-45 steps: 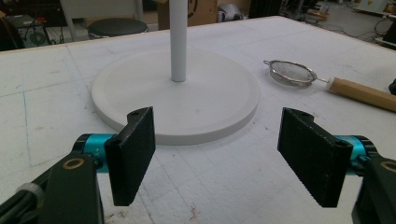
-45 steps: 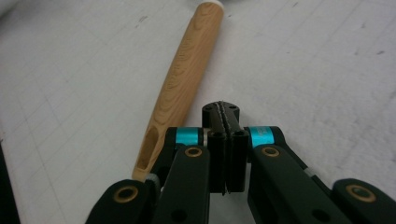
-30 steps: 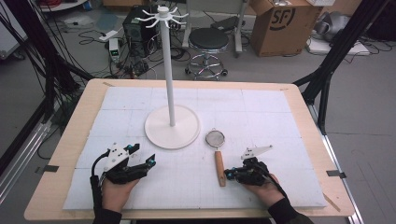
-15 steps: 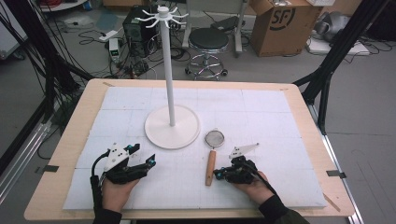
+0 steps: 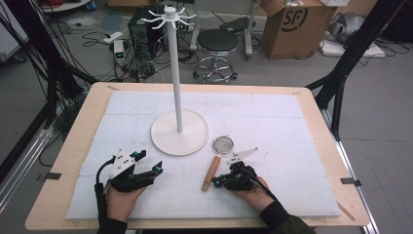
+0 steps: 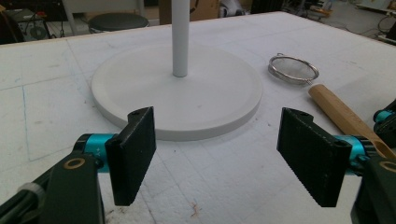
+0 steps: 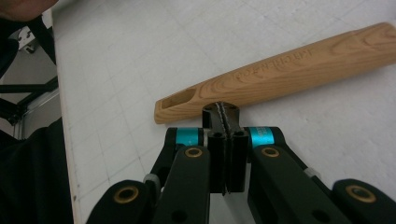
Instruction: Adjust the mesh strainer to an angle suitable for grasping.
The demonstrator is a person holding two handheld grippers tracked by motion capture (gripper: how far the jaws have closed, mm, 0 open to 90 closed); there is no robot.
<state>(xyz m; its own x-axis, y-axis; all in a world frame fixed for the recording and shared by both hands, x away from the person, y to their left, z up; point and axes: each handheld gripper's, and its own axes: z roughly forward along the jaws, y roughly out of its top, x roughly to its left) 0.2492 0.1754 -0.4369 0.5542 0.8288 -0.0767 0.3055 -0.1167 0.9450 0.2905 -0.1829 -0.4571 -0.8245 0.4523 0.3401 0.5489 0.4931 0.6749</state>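
1. At lower centre of the high view lies the strainer [image 5: 219, 157], flat on the white mat [image 5: 292, 122]: mesh bowl toward the stand, wooden handle [image 5: 211, 173] slanting down toward the near edge.
2. Just right of the handle's near end sits the right gripper [image 5: 217, 182], jaws pressed together with nothing between them; in the right gripper view the shut tips [image 7: 226, 114] meet the side of the wood [image 7: 280, 74] close to its slotted end.
3. Looks like nudging or lining up the handle, not yet a grasp; no lift begun.
4. Above and left of the strainer stands the white hook stand [image 5: 179, 132], round base on the mat, hooks at the top bare.
5. At lower left of the high view rests the left gripper [image 5: 150, 163], jaws wide apart and empty, aimed at the stand's base [image 6: 177, 93].
6. Probably left to do: opening the right jaws, taking the handle, raising the strainer and hanging it by its slot on a hook.
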